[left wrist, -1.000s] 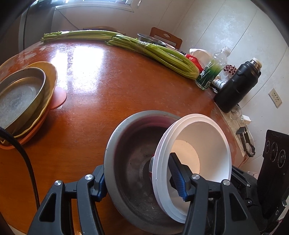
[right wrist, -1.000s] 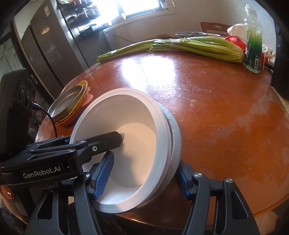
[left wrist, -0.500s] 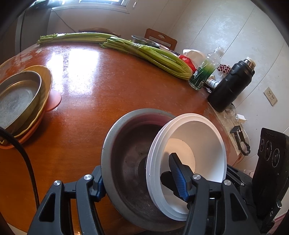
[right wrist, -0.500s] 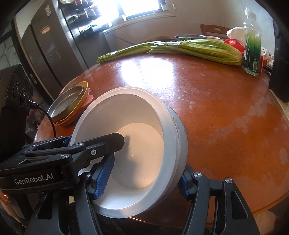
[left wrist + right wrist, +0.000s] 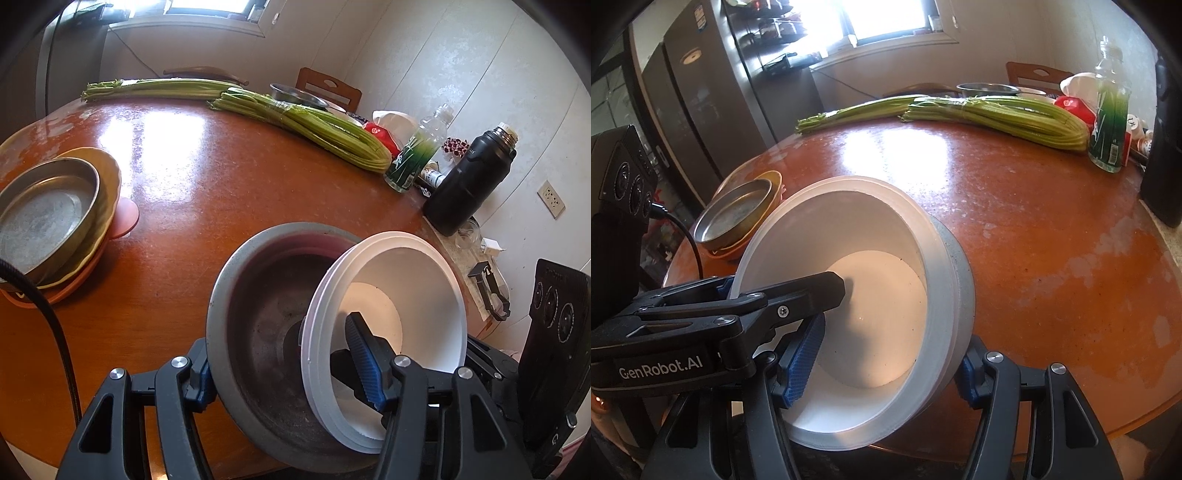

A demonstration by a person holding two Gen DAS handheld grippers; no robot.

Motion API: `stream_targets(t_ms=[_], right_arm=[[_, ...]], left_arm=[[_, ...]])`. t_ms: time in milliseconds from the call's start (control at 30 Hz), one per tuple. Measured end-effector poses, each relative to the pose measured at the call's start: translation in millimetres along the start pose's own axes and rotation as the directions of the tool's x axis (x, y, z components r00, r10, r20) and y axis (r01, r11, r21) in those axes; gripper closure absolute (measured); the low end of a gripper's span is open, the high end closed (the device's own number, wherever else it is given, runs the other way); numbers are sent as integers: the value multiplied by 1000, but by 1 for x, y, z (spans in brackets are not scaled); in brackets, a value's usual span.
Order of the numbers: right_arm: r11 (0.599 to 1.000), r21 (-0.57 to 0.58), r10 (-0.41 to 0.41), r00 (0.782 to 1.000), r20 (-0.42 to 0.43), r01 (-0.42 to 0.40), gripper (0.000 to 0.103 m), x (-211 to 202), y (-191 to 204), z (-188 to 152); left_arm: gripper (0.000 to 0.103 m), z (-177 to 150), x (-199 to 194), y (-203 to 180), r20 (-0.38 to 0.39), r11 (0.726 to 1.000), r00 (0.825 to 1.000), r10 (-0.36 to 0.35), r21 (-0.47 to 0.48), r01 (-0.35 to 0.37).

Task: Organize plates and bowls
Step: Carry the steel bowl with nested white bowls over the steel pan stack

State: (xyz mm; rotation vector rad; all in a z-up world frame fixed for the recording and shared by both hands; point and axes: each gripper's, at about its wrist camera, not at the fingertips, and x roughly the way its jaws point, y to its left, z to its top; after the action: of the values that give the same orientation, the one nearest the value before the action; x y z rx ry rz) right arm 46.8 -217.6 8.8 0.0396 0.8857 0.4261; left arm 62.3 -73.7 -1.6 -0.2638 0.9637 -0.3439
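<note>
A stack of plates (image 5: 55, 221) sits at the left edge of the counter (image 5: 229, 192). At lower centre the white bowl (image 5: 406, 295) sits tilted in the metal bowl (image 5: 266, 325); greens (image 5: 303, 122) lie along the counter's upper edge, a bottle (image 5: 417, 151) and flask (image 5: 469, 181) at upper right.

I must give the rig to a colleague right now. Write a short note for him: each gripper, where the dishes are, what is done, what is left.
Left gripper: jaws closed across the metal bowl and white bowl, one finger outside the metal rim, one inside the white bowl.
Right gripper: jaws closed on the same pair, one finger inside the white bowl, one outside.
Both bowls are tilted at the near edge of the table, white bowl partly inside the metal one.
Done: plates stacked at the table's left edge.
Left: seat the white bowl fully, set the pair down, release.
</note>
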Motion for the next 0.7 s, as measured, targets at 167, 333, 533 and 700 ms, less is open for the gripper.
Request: stream_targets(t_ms=[167,333,533,700], right_arm=[[1000,-9,-3,1000,5,3,37,-1,6,4],[1000,-28,-3,1000,12,3,37,-4,13,6],[998,-59,4,1000,20,-3,37,-5,26,14],[996,-84,22,999,24,-20,37,-1,39,19]], left_arm=[[43,-1,-7,2,14,1000,1000,1,-1,-1],[43,-1,-15,5,31,1000,1000,0,-9,0],[43,-1,-27,10,64,1000,998,7,-20,-6],[43,0,-37,20,86,999,996,20,-39,-17]])
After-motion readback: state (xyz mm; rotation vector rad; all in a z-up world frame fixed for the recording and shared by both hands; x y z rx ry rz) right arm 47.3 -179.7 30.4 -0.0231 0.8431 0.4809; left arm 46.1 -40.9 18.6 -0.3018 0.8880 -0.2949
